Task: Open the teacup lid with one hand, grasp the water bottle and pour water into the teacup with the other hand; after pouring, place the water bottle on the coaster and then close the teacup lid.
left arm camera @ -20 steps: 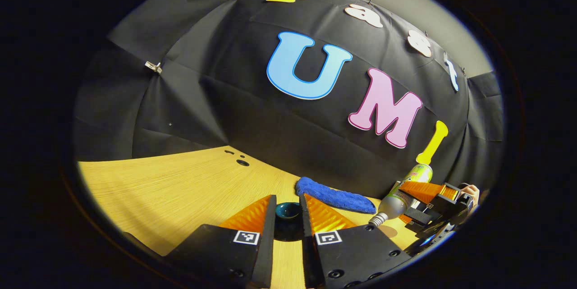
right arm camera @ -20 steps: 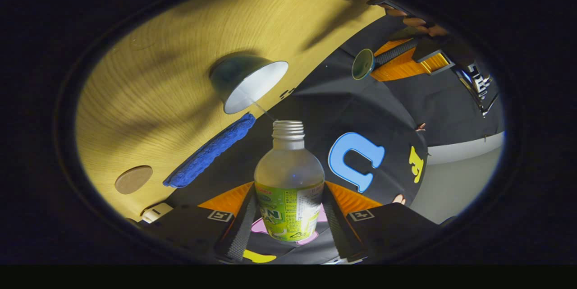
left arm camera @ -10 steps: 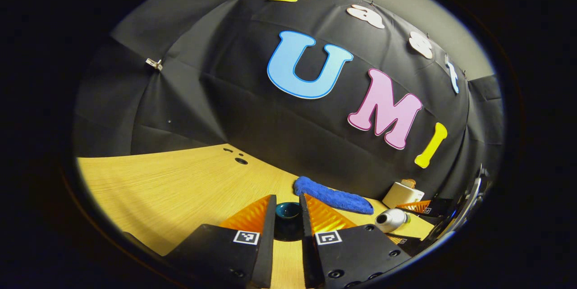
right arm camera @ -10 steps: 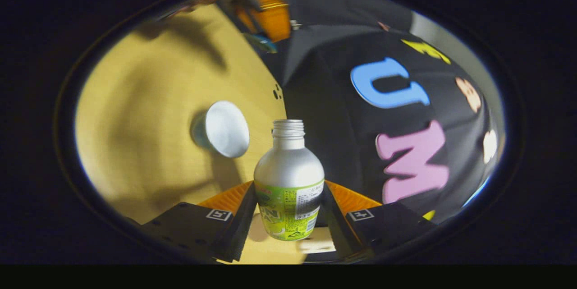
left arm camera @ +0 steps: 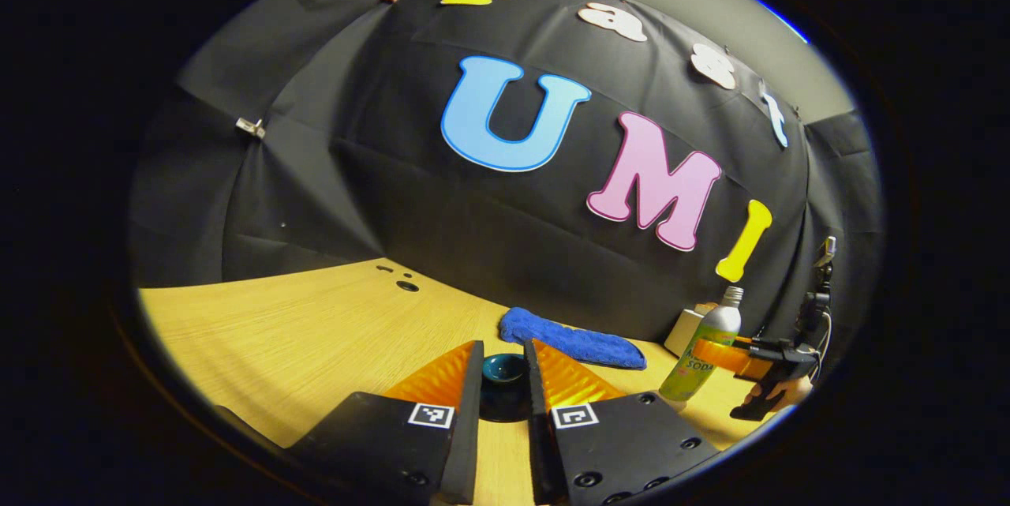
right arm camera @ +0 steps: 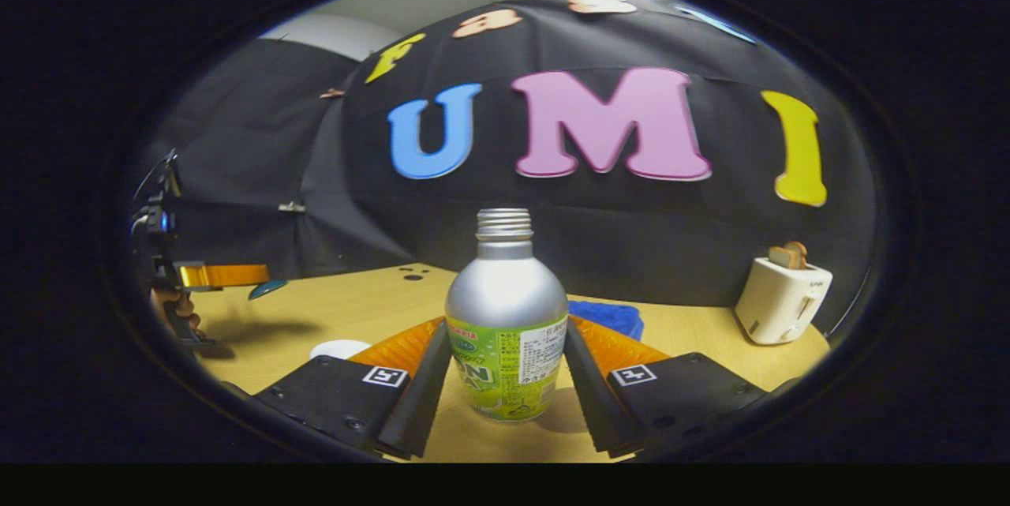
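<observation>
My left gripper (left arm camera: 503, 348) is shut on the dark teal teacup lid (left arm camera: 505, 372) and holds it above the wooden table (left arm camera: 316, 332). In the right gripper view that gripper (right arm camera: 225, 275) shows at far left with the lid (right arm camera: 268, 289) at its tip. The right gripper (right arm camera: 505, 324) is shut on the silver, green-labelled water bottle (right arm camera: 505, 332), which is upright, uncapped and low over the table. The bottle (left arm camera: 706, 348) and the right gripper (left arm camera: 746, 356) stand at the right of the left gripper view. The white rim of the teacup (right arm camera: 339, 349) peeks out beside my right gripper's left finger.
A blue cloth (left arm camera: 568, 340) lies by the back wall, behind the bottle (right arm camera: 611, 316). A white toaster (right arm camera: 781, 301) stands at the back right. Small holes (left arm camera: 406, 285) mark the table near the wall. A hand (right arm camera: 177, 312) holds the left gripper.
The right gripper has swung the bottle from tilted mouth-down over the teacup back to upright and carried it right. The left gripper has kept the lid aloft, nearly still.
</observation>
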`<move>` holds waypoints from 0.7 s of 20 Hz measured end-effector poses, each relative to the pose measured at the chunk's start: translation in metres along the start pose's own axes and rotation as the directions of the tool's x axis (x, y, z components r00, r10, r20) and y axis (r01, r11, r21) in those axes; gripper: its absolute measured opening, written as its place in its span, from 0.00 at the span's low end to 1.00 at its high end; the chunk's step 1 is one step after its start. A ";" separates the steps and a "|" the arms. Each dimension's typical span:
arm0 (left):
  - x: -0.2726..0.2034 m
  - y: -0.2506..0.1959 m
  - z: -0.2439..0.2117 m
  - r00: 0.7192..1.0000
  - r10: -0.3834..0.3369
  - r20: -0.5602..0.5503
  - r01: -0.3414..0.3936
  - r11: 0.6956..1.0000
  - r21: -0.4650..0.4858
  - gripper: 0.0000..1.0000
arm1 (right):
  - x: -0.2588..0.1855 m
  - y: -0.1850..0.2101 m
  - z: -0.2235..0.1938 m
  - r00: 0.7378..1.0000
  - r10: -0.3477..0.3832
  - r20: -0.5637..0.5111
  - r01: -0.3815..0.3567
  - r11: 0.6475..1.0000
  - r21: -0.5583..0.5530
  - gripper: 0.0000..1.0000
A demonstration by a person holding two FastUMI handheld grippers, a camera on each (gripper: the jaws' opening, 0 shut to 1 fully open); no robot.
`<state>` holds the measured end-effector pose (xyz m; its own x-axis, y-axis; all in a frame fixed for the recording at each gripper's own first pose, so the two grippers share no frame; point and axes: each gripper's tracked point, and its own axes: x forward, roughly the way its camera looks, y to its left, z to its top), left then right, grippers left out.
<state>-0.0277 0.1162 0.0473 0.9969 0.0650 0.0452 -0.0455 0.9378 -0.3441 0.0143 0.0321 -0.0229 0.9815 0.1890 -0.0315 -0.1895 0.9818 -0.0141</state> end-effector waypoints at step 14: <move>0.014 -0.056 -0.035 0.994 -0.080 -0.068 0.086 0.993 0.079 0.31 | 0.011 -0.062 -0.041 0.999 -0.047 0.004 0.046 0.991 0.125 0.78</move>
<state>-0.0094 0.0526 0.0343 0.9994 -0.0340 0.0090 0.0352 0.9639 -0.2638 0.0357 -0.0271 -0.0631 0.9893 0.1430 -0.0270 -0.1393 0.9841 0.1099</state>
